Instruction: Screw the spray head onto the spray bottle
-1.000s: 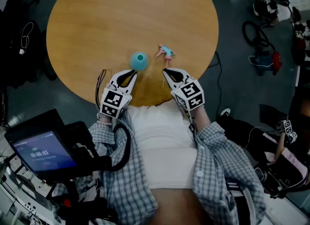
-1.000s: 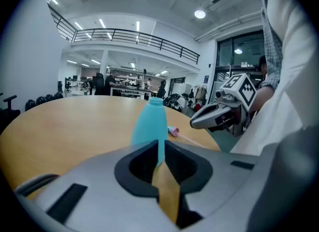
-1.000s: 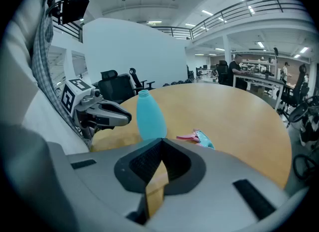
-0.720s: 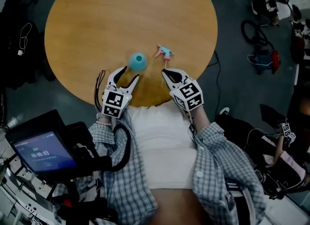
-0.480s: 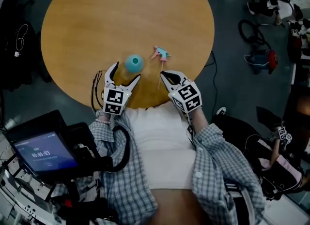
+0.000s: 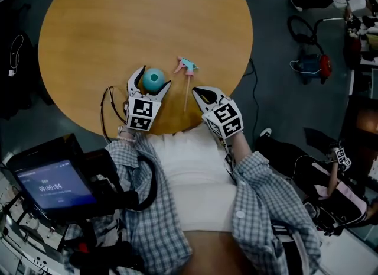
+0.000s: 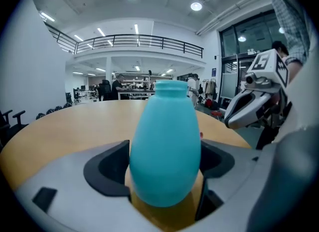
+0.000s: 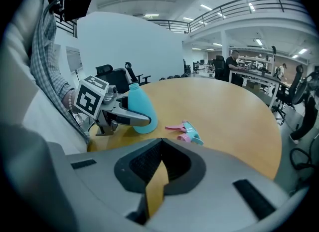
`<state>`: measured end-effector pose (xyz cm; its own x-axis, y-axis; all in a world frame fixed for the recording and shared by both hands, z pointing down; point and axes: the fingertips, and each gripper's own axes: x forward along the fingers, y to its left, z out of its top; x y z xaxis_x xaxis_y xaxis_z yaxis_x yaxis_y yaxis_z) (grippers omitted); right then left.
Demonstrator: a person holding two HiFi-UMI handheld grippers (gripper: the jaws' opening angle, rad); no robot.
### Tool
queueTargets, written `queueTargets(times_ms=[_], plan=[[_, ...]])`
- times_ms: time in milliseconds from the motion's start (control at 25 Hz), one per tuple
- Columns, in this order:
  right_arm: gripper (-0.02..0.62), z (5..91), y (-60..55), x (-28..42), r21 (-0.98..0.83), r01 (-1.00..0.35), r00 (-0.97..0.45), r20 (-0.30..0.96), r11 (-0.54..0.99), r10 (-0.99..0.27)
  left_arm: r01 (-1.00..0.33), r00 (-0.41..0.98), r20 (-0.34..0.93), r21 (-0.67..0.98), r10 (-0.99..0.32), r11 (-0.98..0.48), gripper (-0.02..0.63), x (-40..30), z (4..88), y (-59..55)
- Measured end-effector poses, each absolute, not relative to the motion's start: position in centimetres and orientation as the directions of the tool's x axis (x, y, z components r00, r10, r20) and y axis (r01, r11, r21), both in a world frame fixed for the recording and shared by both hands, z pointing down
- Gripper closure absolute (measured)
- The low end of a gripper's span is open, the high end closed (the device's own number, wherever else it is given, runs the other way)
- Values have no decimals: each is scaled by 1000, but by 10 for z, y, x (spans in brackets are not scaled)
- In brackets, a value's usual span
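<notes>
My left fingers (image 6: 133,83), just opened and slid forward, now straddle the upright spray bottle (image 6: 153,79) mid-frame without clamping it, so I judge clamping comes next, then my closed, empty right fingers (image 6: 204,95) fetching the spray head (image 6: 188,65) lying just right of it.

Right gripper (image 8: 161,146), fingers together, empty; spray bottle (image 8: 142,104) between fingers of left gripper (image 8: 147,117), spray head (image 8: 185,131) alongside.

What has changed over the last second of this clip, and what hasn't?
The left gripper was shut and short of the spray bottle. Its jaws have just been opening wide, and it has pushed forward so the bottle now stands between them, not visibly clamped. Unchanged: the bottle is upright on the table, the spray head lies beside it, and the right gripper is shut and empty.
</notes>
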<state>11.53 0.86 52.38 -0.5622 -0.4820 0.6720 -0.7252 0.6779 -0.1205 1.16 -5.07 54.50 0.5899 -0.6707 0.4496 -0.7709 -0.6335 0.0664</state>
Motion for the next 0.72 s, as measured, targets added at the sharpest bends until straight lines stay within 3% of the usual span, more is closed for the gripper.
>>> queueTargets(times_ms=[400, 440, 520, 720], plan=[[597, 529, -54, 138, -3, -723, -443, 769, 691, -460, -757, 597, 461, 55, -656, -651, 195, 14, 549, -45], [576, 529, -62, 136, -16, -711, -449, 779, 703, -436, -757, 597, 462, 54, -656, -651, 195, 14, 549, -45], [469, 530, -73, 127, -53, -684, -466, 799, 727, -380, -758, 597, 462, 55, -656, -650, 195, 15, 549, -45], [402, 559, -84, 110, -136, -637, -449, 866, 759, -221, -752, 604, 461, 58, -650, -657, 195, 20, 552, -42]])
